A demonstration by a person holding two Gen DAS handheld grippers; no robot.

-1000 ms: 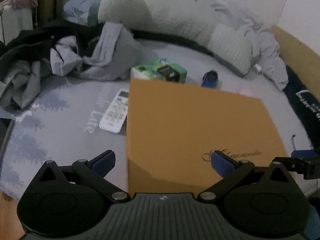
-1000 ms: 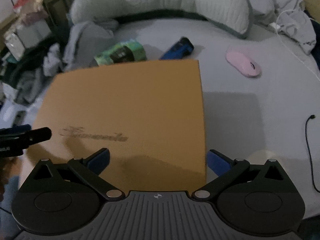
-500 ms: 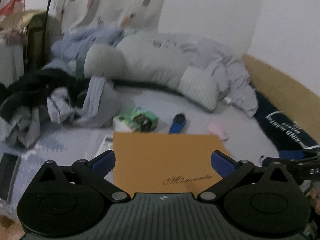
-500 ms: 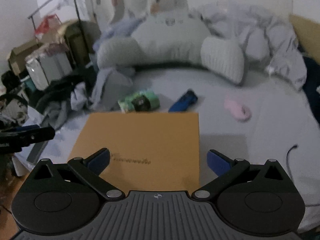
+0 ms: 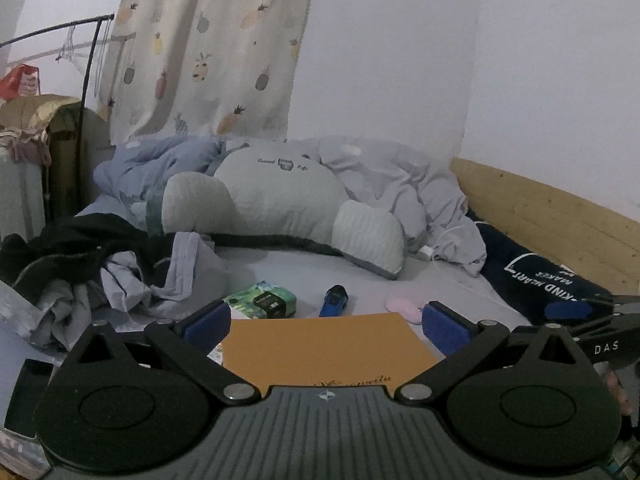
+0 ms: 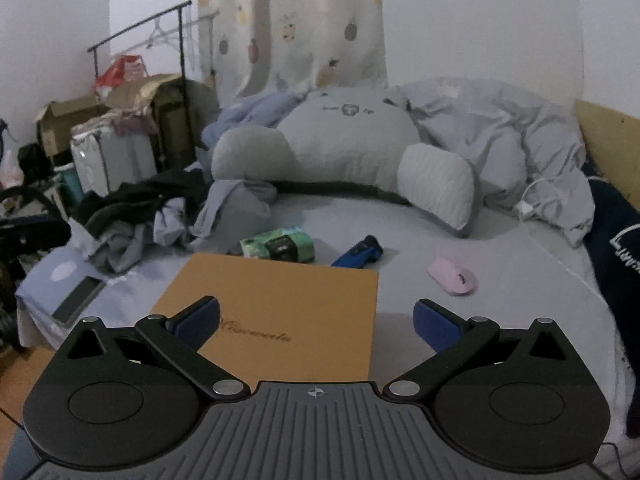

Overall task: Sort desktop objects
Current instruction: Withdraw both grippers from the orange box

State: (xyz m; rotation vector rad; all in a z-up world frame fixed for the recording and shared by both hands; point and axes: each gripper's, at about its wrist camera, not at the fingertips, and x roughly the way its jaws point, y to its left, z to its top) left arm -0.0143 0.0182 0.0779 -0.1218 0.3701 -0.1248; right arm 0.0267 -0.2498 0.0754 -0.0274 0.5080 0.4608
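1. we're looking down the bed, its grey sheet running to a big pillow at the far end, with a heap of clothes at the far left.
2. the orange box lies flat and closed on the near part of the sheet, lettering up; what's inside, we cannot tell.
3. both tools hang above its near edge: the left gripper spread wide and empty, the right gripper likewise parted with nothing between its pads.
4. just past the box's far edge sits the green tissue pack, loose on the sheet.
5. right of that, the blue gadget lies slantwise, close to the box's far right corner.
6. further right, well apart from the box, the pink mouse rests on its own.
7. smallest glimpse: a white remote peeking out at the box's left edge in the left view.
8. our read: these small things are scattered, not gathered, so plenty of sorting looks left. this layout could fit a tidy-up under way, or items laid out around the box.
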